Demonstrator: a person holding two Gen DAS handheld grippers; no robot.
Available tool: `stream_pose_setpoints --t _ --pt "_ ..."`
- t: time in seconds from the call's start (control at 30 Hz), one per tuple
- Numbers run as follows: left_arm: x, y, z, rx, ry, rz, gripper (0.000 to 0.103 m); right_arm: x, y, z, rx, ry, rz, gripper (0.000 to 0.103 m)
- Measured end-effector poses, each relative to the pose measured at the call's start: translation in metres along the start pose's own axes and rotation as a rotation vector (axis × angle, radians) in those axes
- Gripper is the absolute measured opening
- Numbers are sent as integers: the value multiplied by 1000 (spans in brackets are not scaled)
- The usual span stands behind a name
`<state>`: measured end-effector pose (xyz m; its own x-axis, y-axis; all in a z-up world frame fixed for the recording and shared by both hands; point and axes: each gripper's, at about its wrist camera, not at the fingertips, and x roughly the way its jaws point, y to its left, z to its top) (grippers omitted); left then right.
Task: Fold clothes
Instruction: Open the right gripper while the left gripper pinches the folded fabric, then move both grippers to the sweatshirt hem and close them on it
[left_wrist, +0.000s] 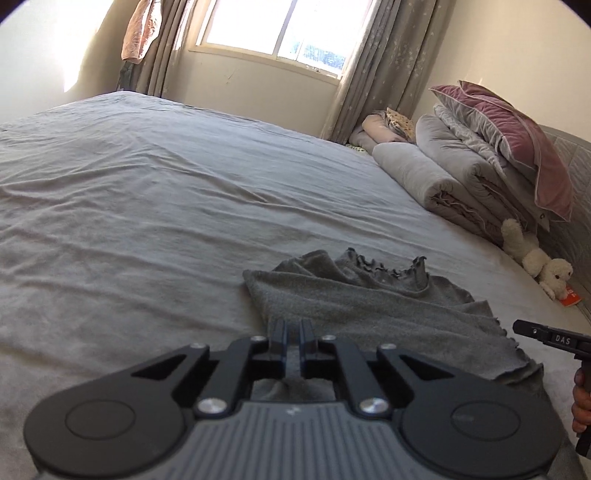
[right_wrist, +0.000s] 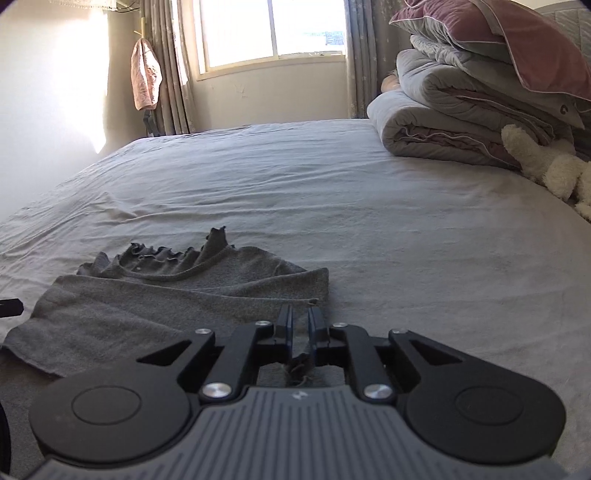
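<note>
A grey knit garment (left_wrist: 369, 299) with a frilled neckline lies partly folded on the bed sheet (left_wrist: 147, 206). My left gripper (left_wrist: 293, 325) is shut on the garment's near left edge, and grey cloth shows between its fingers. In the right wrist view the same garment (right_wrist: 166, 295) spreads to the left. My right gripper (right_wrist: 301, 314) is shut on its near right corner, with a dark bit of fabric and threads pinched between the fingers. The right gripper's body (left_wrist: 550, 338) and a hand show at the right edge of the left wrist view.
Folded quilts (left_wrist: 454, 173) and a pink pillow (left_wrist: 517, 136) are stacked at the bed's head on the right. A cream plush toy (left_wrist: 535, 258) lies below them. A window with curtains (left_wrist: 280, 33) is ahead, and a pink cloth (right_wrist: 146, 77) hangs at the left.
</note>
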<state>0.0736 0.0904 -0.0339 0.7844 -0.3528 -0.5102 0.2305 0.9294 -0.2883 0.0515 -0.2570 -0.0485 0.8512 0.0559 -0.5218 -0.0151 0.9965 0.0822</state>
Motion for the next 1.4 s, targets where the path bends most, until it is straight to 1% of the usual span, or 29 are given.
stream_pose_setpoints --t 0.07,0.13,0.17,0.23,0.27,0.3,0.33,0.37,0.43,0.53,0.57,0.6,0.63,0.73,0.77,0.8,0.87,0.97,1.03,1.17,1.4 --pt "3 -7 -7 36 30 2 4 -1 14 -6 -54 20 13 13" --pt "8 -8 -17 66 60 11 4 1 20 -16 -92 58 0 13" --pt "9 -4 -25 74 71 15 3 3 20 -20 -102 79 -14 11" --pt "7 3 -29 58 66 2 3 1 11 -27 -95 85 -33 3" --pt "3 4 -28 54 68 4 3 -1 6 -27 -79 86 -35 1" --pt "-1 2 -27 58 65 12 3 -4 4 -26 -64 82 -32 1" --pt "-5 1 -26 63 61 22 2 -9 3 -23 -49 75 -27 3" --pt "-9 -2 -25 66 53 22 3 -13 2 -21 -34 68 -22 9" --pt "-16 -7 -23 70 33 14 4 -20 3 -18 -9 39 12 16" --pt "-11 -6 -29 74 45 23 5 -13 10 -19 17 48 52 17" --pt "-9 -6 -32 75 51 27 5 -10 10 -22 14 57 49 18" --pt "-6 -5 -34 77 57 30 5 -8 9 -27 4 67 40 16" --pt "-9 -3 -35 63 58 32 5 -5 8 -31 -5 78 30 13" --pt "-22 2 -33 3 59 35 6 -14 5 -32 16 91 33 14" --pt "-26 4 -33 -17 59 35 10 -17 4 -32 26 95 35 20" --pt "-30 5 -33 -37 59 36 13 -21 3 -31 35 98 37 25" --pt "-37 2 -37 -40 66 17 21 -28 0 -31 53 105 42 25" --pt "-39 -5 -49 -16 85 12 24 -37 -1 -34 68 126 46 31" --pt "-43 -8 -60 2 81 25 25 -40 2 -44 46 151 39 33" --pt "-60 -7 -69 -19 83 39 25 -59 7 -59 -16 160 16 34" --pt "-98 -11 -90 -13 116 51 25 -96 1 -77 1 195 8 34"
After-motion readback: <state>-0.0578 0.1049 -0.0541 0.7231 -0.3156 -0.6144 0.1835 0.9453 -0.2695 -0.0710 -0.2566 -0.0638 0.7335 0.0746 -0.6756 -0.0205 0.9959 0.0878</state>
